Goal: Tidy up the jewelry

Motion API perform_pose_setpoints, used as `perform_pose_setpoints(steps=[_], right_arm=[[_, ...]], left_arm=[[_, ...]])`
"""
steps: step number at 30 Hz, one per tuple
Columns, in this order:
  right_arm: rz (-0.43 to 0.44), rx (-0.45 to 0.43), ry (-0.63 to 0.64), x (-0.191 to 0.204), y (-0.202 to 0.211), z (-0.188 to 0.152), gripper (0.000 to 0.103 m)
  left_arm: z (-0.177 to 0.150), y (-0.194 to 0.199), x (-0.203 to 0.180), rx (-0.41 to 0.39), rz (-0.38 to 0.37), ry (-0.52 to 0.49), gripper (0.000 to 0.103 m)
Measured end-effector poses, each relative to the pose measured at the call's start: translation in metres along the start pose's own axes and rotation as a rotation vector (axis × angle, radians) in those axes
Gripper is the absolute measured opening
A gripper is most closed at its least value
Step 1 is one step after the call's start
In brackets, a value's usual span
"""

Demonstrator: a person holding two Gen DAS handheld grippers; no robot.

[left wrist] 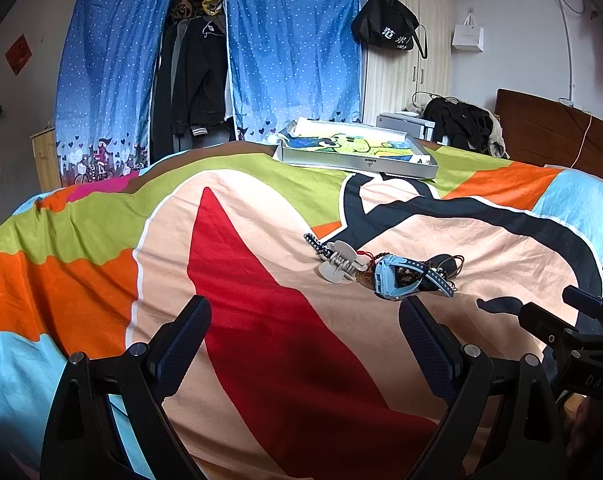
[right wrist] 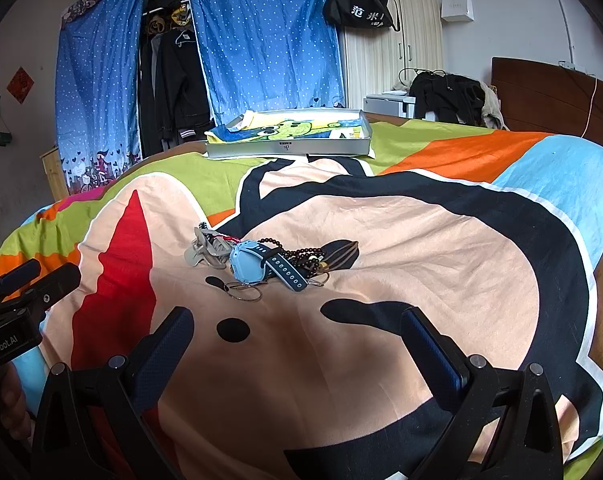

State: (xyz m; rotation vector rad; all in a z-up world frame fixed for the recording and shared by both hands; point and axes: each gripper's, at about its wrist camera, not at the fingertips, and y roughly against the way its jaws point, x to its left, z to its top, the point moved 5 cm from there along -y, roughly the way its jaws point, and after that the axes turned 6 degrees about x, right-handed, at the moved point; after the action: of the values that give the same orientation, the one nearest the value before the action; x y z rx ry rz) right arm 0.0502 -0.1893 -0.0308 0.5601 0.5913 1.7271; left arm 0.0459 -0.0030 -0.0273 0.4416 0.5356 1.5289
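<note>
On the bedspread (right wrist: 421,240), the jewelry pile (right wrist: 261,264) lies near, well short of the far tray (right wrist: 287,148), while both grippers, left (left wrist: 305,320) and right (right wrist: 297,332), hover spread wide and empty, seemingly poised to pick.

Jewelry lot: small heap of pieces on a bedspread, plus one shallow grey tray.

Heap lies on the peach area of the bedspread, pieces touching and overlapping: a grey claw hair clip (right wrist: 205,250) at the left end, lying on its side; a light blue watch (right wrist: 248,266) with a darker blue perforated strap, face tilted up, at the middle; a dark brown bead bracelet (right wrist: 297,254) draped behind and under the strap; thin metal rings (right wrist: 243,292) flat at the near edge; a brown cord loop (right wrist: 343,254) at the right end. The grey tray (right wrist: 289,148), lined with a cartoon-printed cloth, sits well apart, farther up the bed.
</note>
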Motion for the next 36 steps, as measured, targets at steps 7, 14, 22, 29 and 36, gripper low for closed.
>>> perform_pose_setpoints(steps=[7, 14, 22, 29, 36], right_arm=[[0.001, 0.001, -0.001, -0.0002, -0.0004, -0.0005, 0.103], [0.001, 0.002, -0.002, -0.0009, -0.0008, -0.0010, 0.103], [0.002, 0.003, -0.004, -0.0013, -0.0009, -0.0010, 0.103], [0.003, 0.003, -0.005, -0.0022, -0.0011, -0.0016, 0.103], [0.004, 0.003, -0.006, -0.0023, -0.0006, -0.0014, 0.103]], left_arm=[[0.0001, 0.0032, -0.0005, 0.000, 0.001, 0.002, 0.092], [0.0002, 0.0033, 0.0004, 0.000, 0.000, 0.001, 0.092], [0.0003, 0.0035, 0.0000, 0.001, -0.001, 0.001, 0.092], [0.0004, 0.0035, 0.0006, 0.000, 0.000, 0.002, 0.092], [0.0004, 0.0035, 0.0007, 0.000, -0.001, 0.002, 0.092]])
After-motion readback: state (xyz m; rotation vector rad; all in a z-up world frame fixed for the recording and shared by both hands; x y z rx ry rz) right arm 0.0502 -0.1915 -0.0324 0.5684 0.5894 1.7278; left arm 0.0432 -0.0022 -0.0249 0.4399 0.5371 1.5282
